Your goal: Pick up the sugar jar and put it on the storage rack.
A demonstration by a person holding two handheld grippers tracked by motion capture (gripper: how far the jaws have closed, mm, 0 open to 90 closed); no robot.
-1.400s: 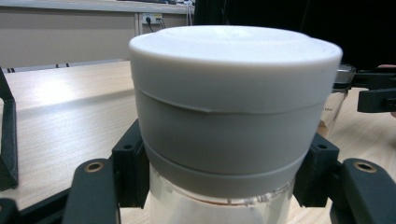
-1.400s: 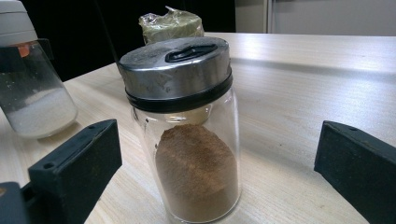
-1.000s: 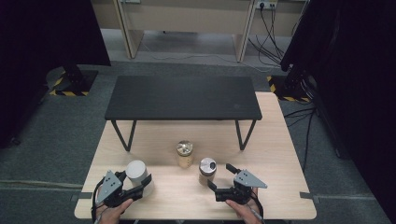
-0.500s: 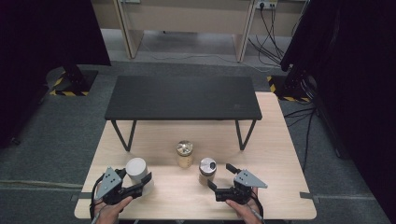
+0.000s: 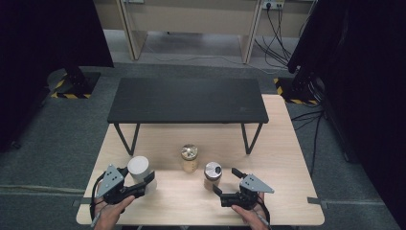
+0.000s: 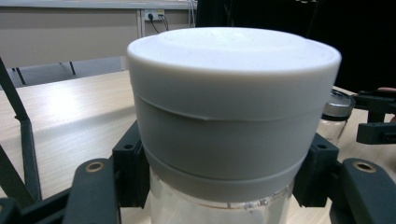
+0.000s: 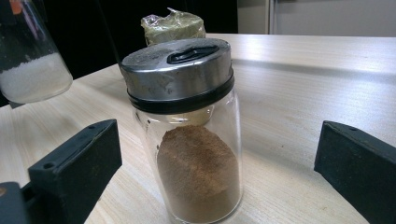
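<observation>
A clear glass jar of brown powder with a silver metal shaker lid (image 7: 187, 130) stands upright on the pale wooden table (image 7: 299, 93), between the right gripper's (image 7: 219, 172) spread black jaws, untouched. Behind stands what may be a foil-wrapped jar (image 7: 173, 23); upper left, a clear container of white grains (image 7: 32, 70).

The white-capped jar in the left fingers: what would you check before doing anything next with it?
1. Left gripper clamped on the white-capped jar just below its cap: ok.
2. Jar upright: ok.
3. Cap seated: ok.
4. Jar lifted clear of the wooden table: cannot tell.
5. Right gripper open, steel-lidded spice jar standing between its fingers, untouched: ok.
6. Gold-topped jar apart from both: ok.
</observation>
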